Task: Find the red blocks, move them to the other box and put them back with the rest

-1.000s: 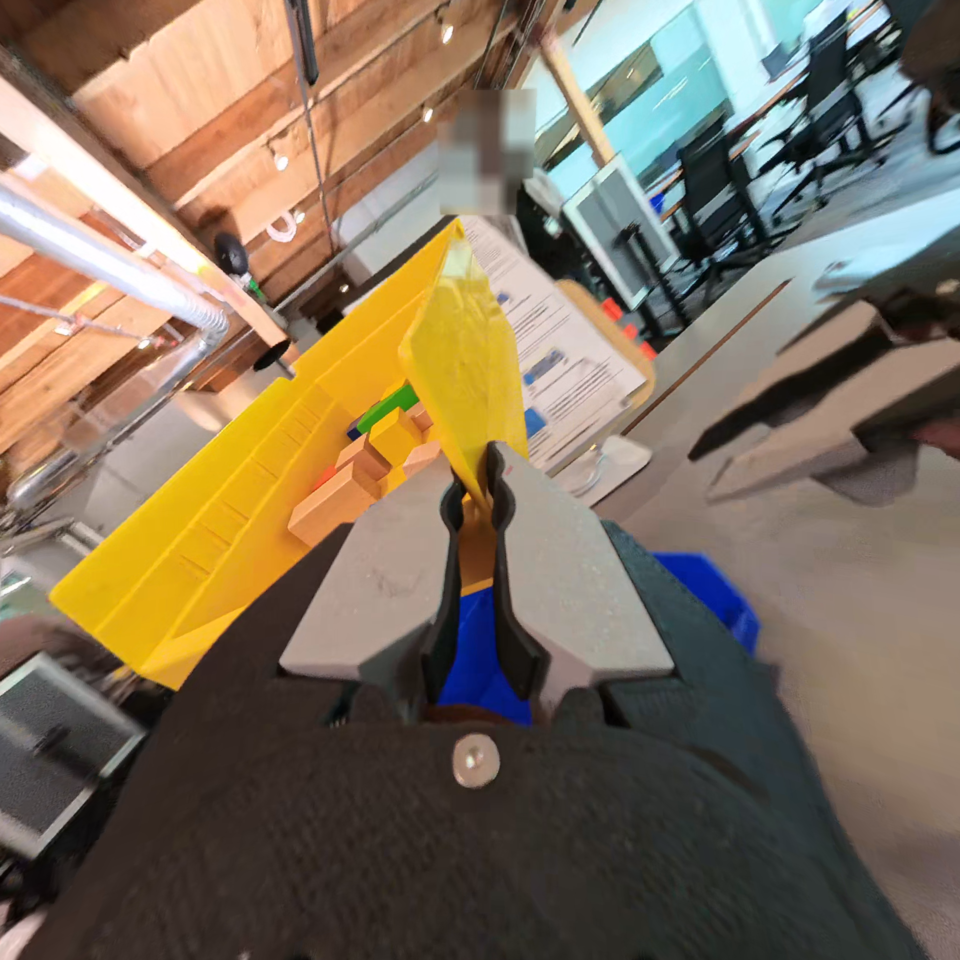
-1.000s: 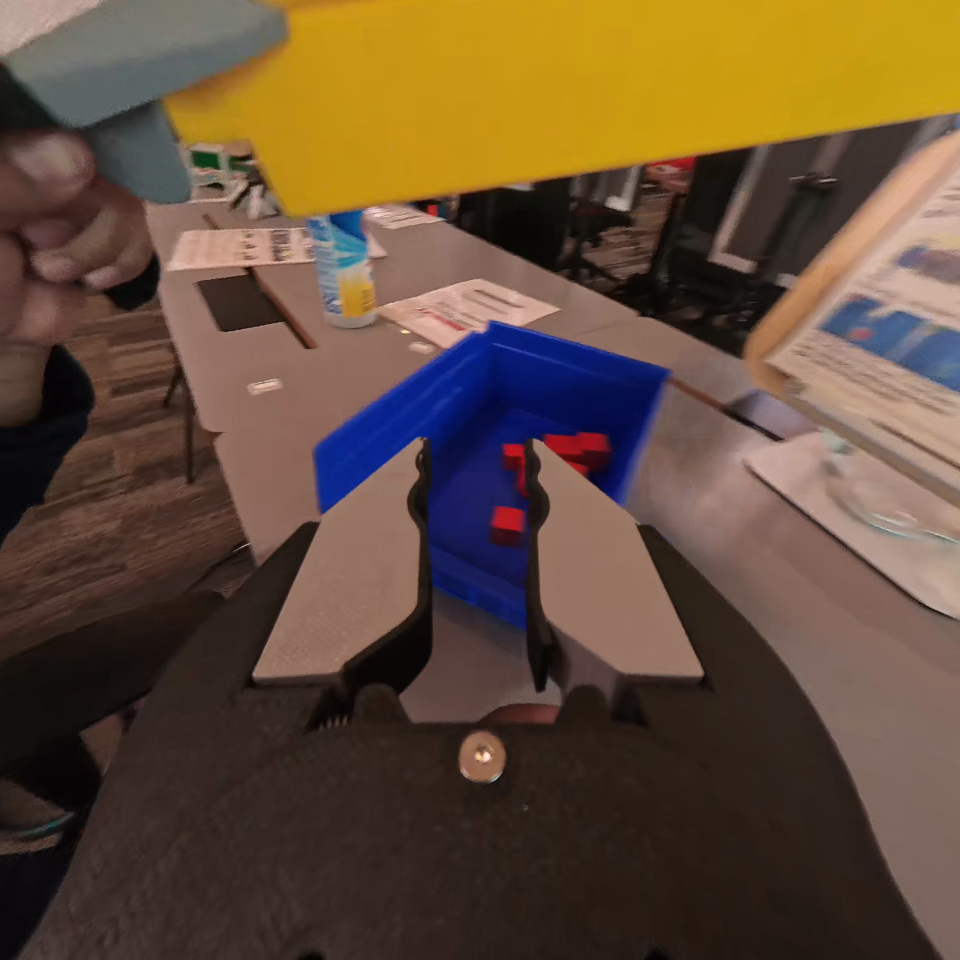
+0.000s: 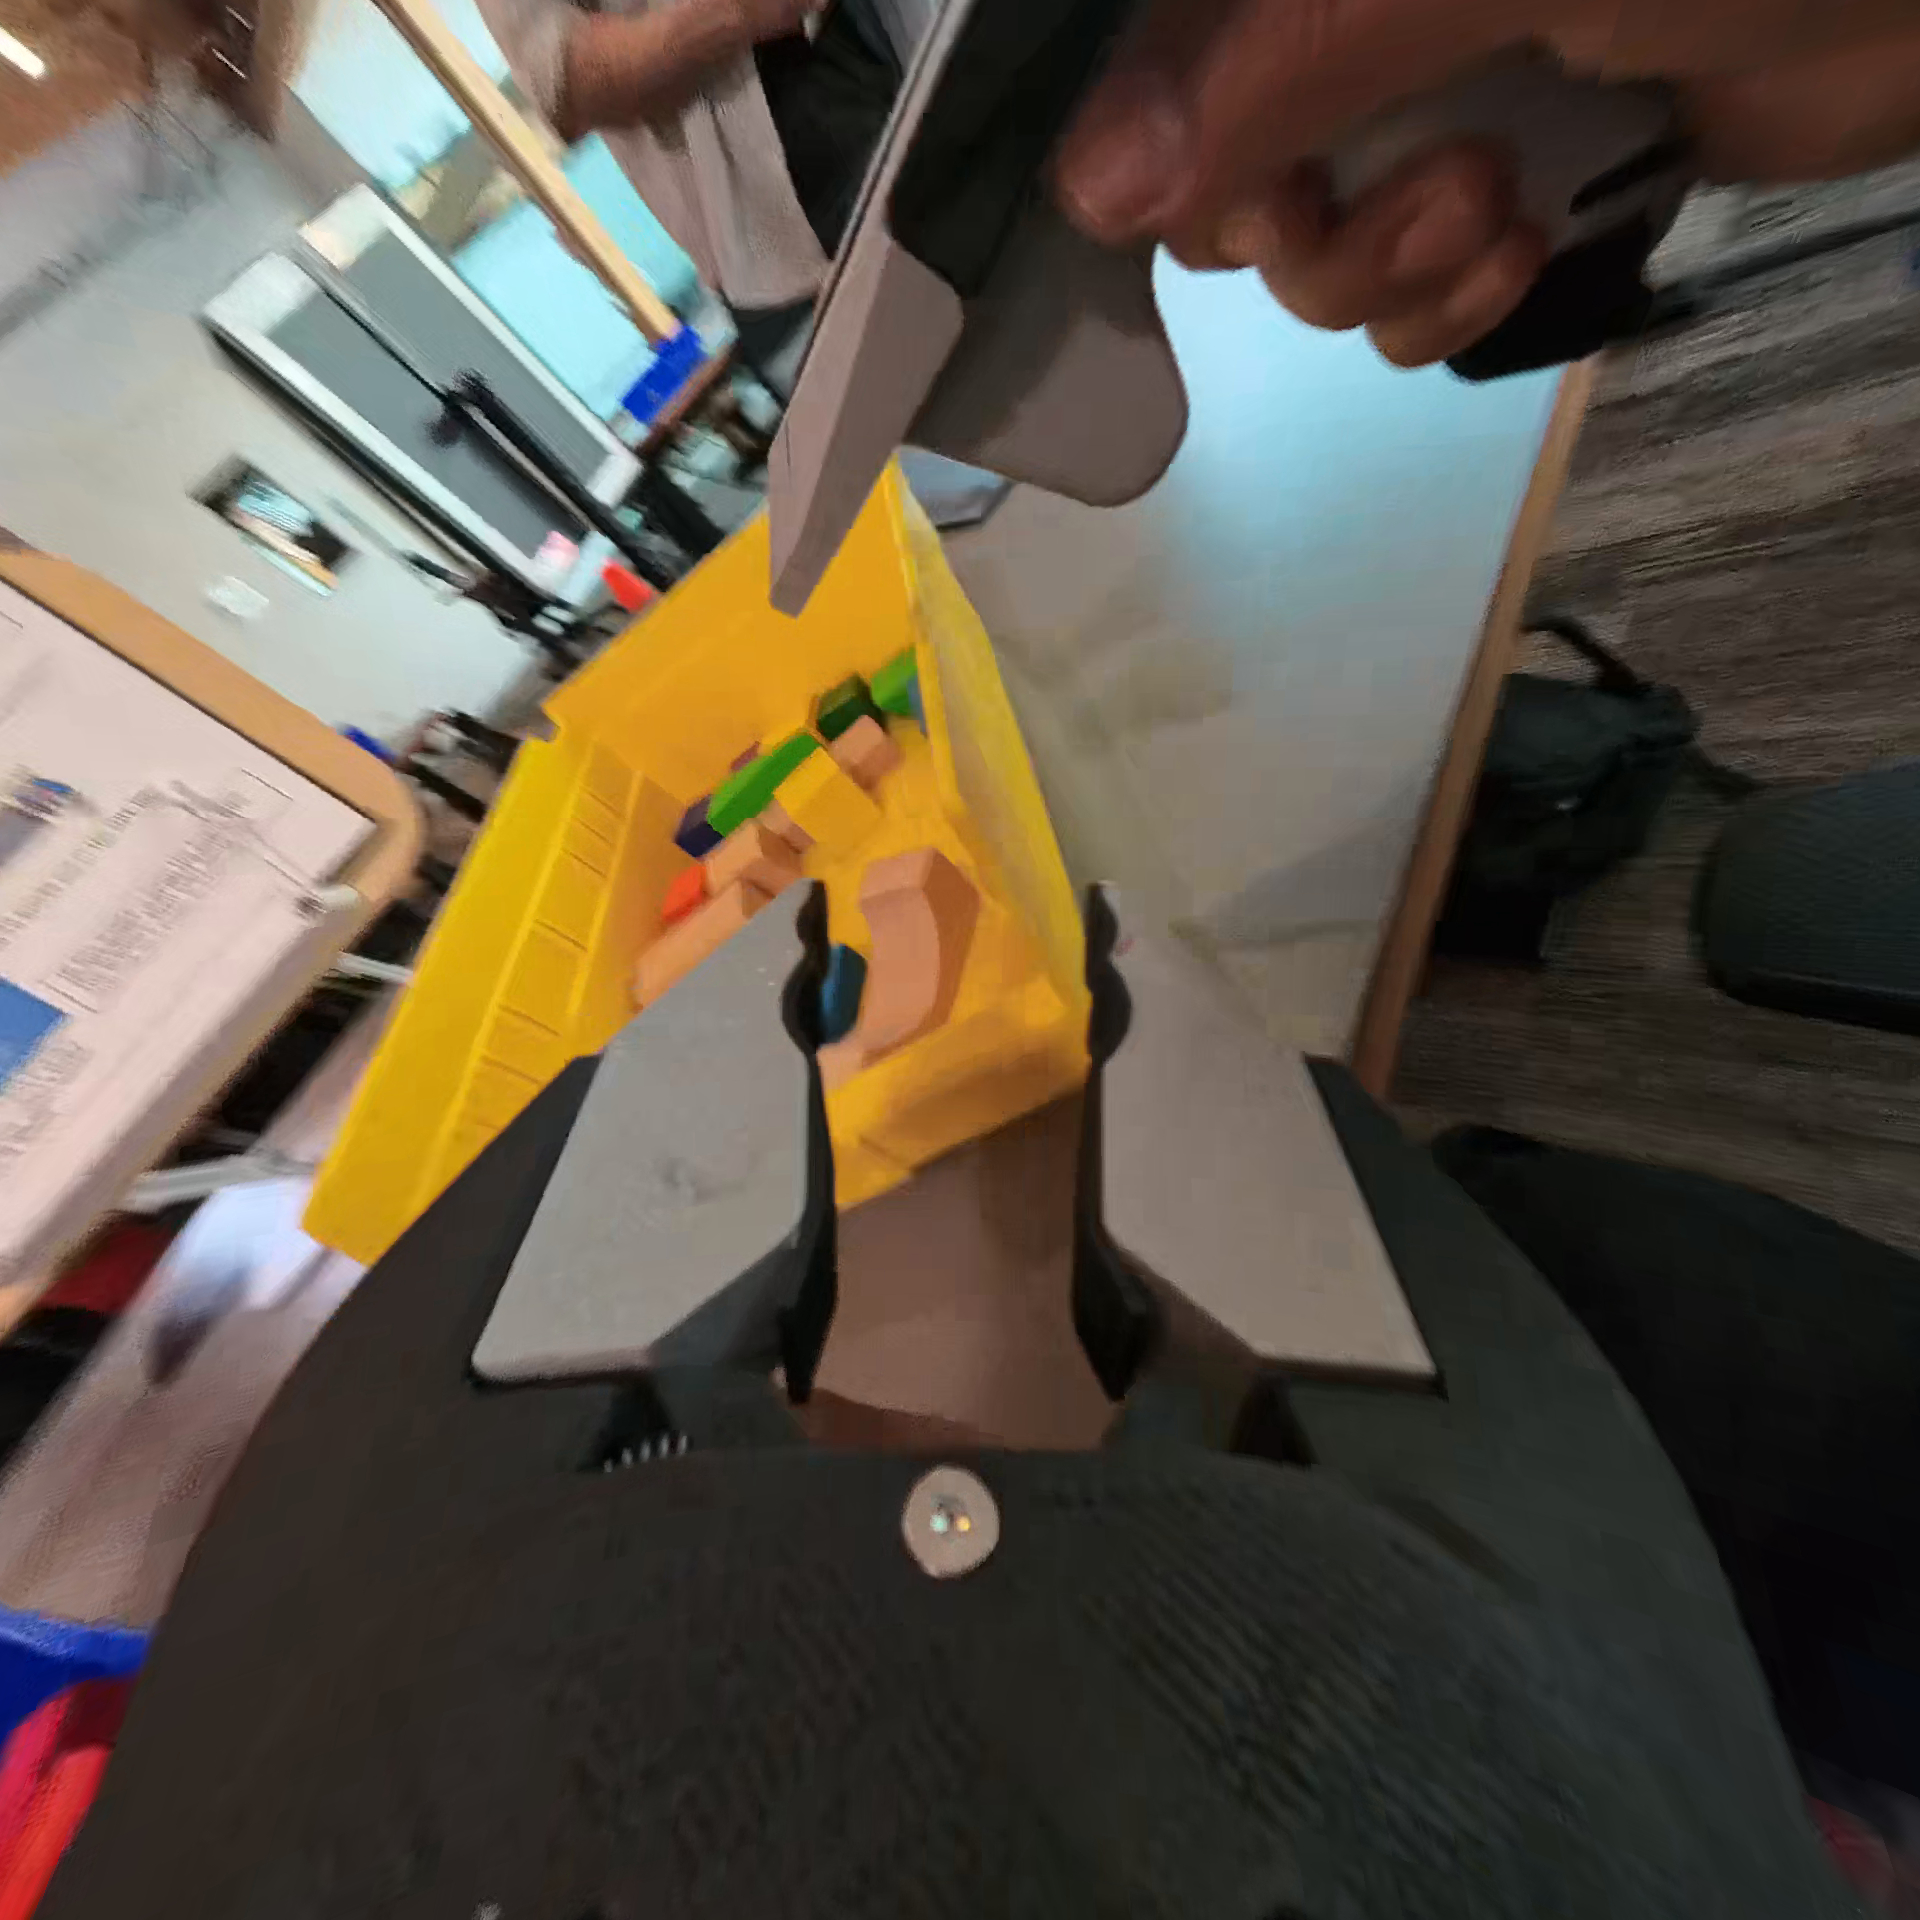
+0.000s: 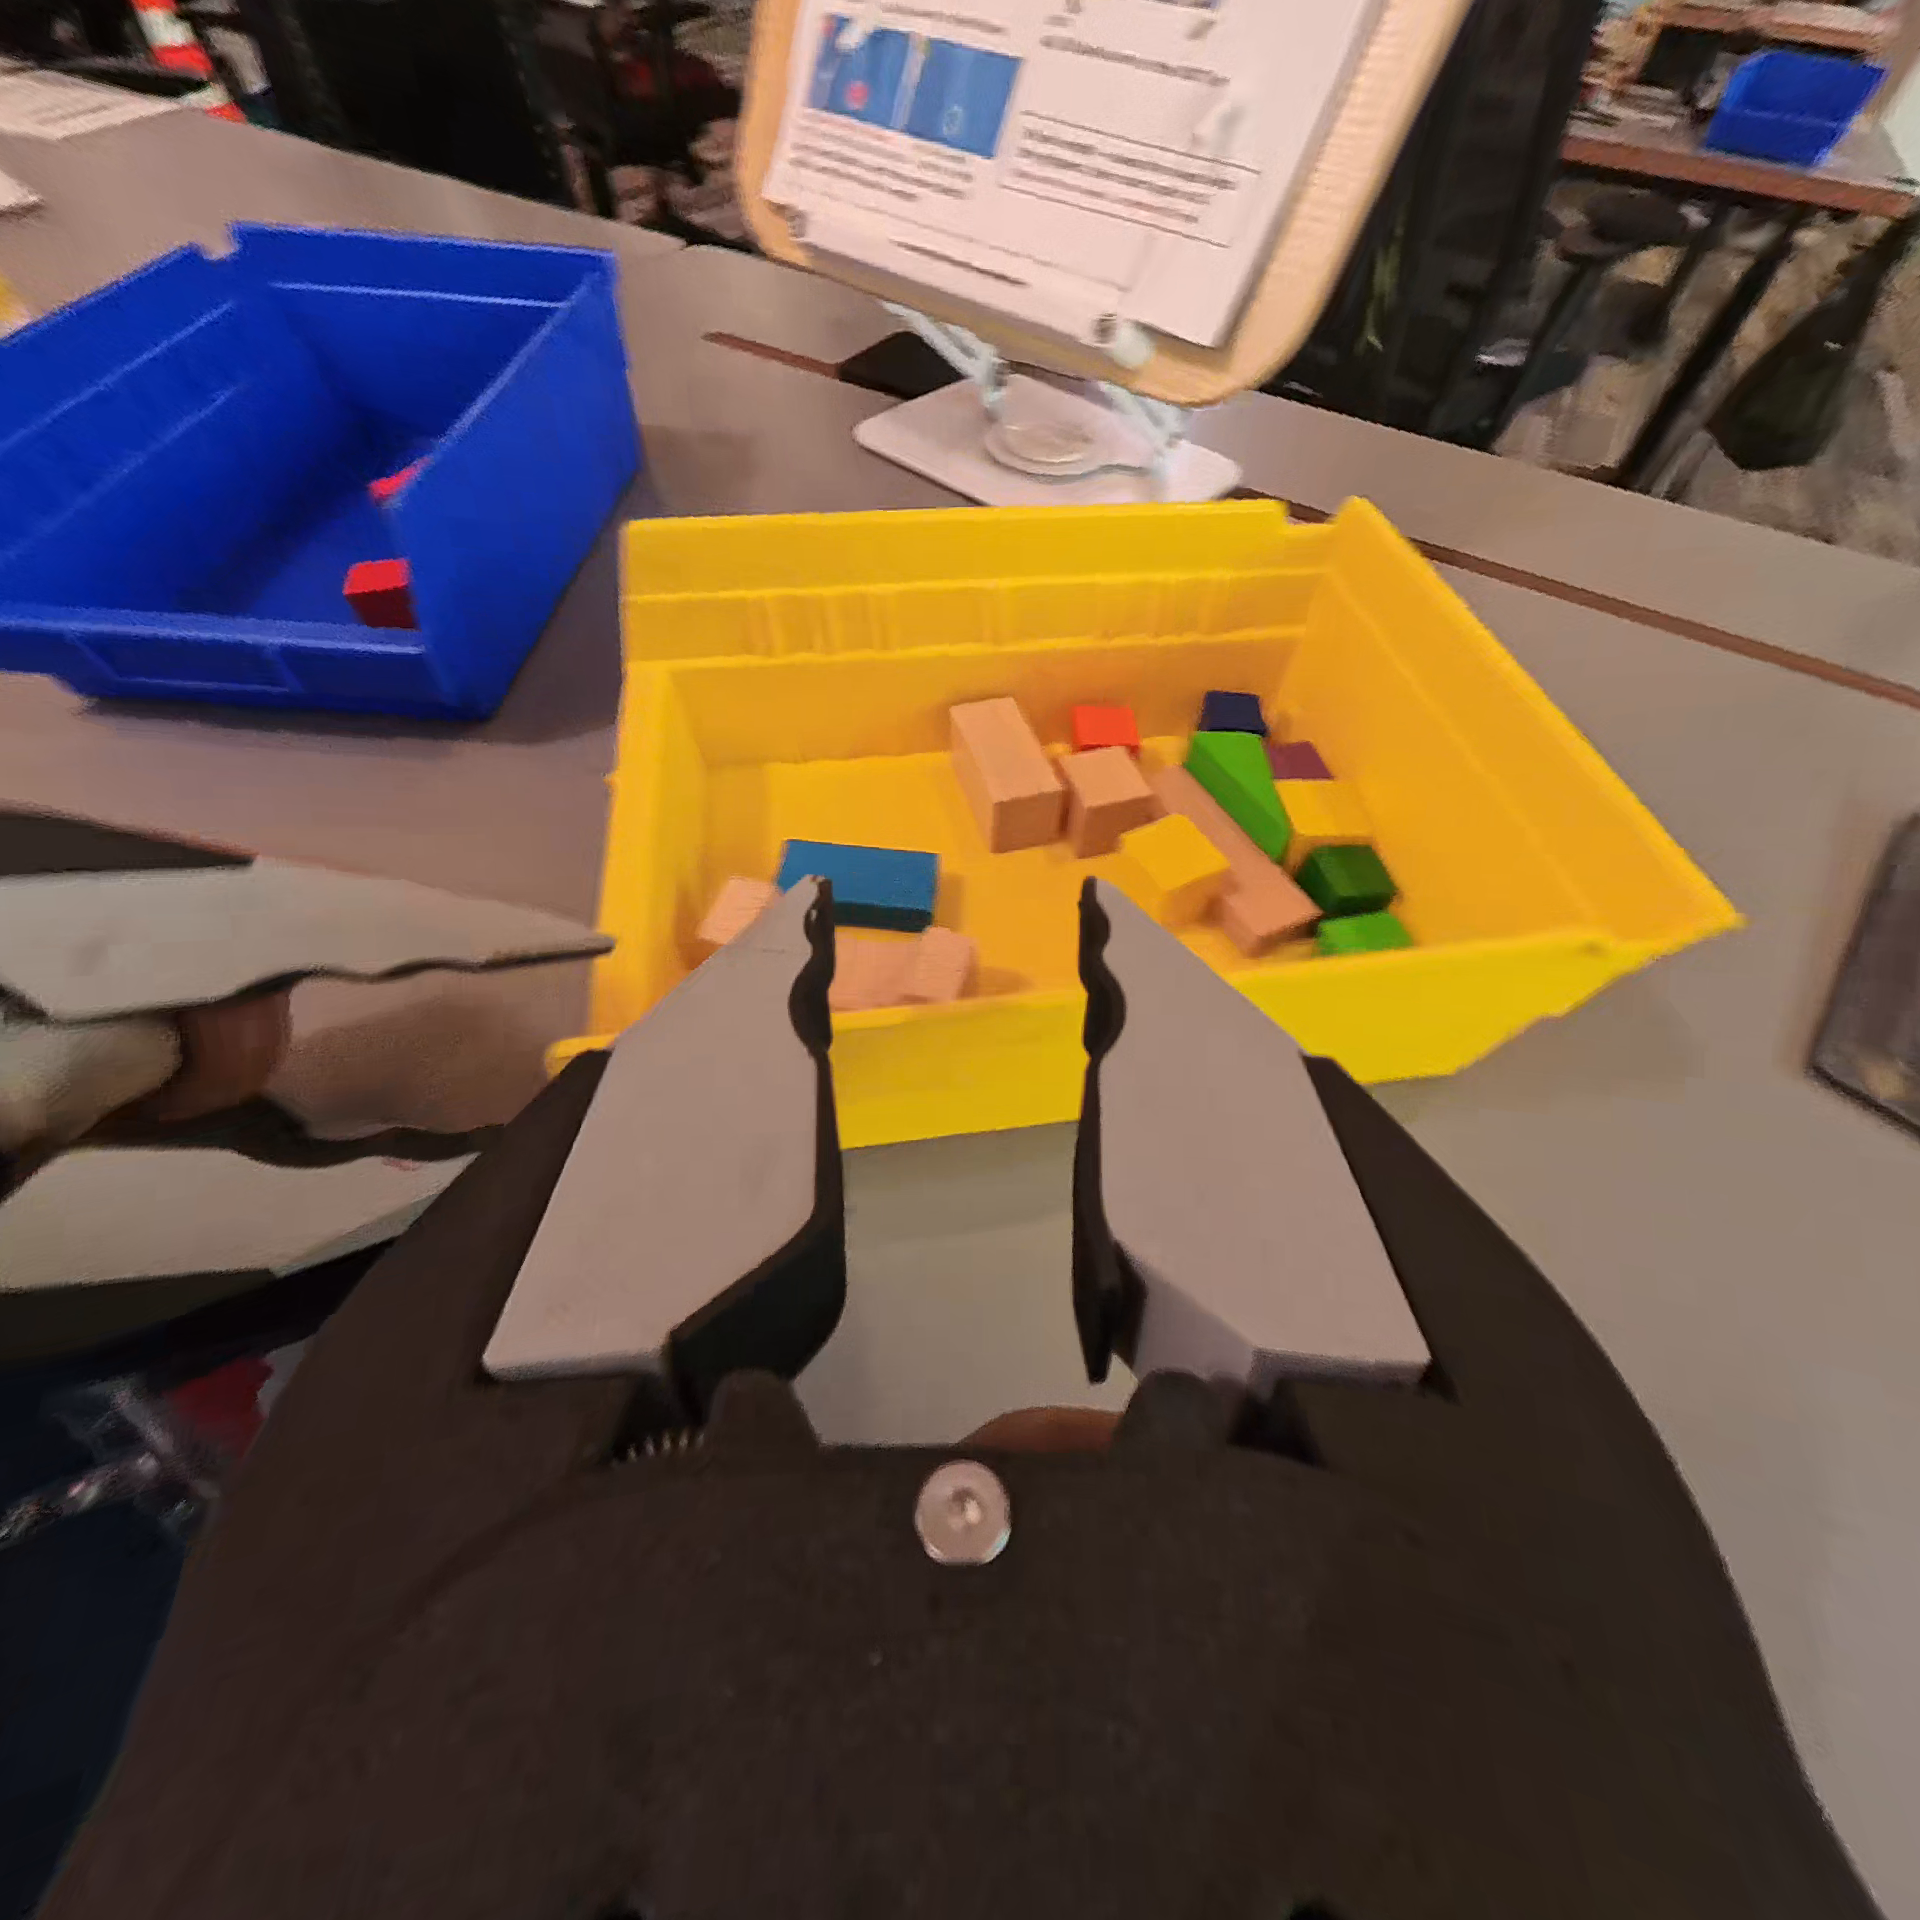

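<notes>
The left gripper [image 3: 951,935] has its jaws spread wide with nothing pressed between the pads, and its grey fingers [image 4: 291,945] lie on their side at the left edge of the right wrist view. The right gripper [image 4: 948,935] is likewise spread and bare, pointing forward and down. A hand [image 3: 1382,197] grips its body at the top of the left wrist view, apparently by the handle, though motion blur smears it.

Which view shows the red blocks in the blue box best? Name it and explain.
The right wrist view. It looks into the open blue box, where one red block sits on the floor and part of another shows behind the near wall. The left wrist view catches only a blurred blue and red patch at its lower left edge.
</notes>
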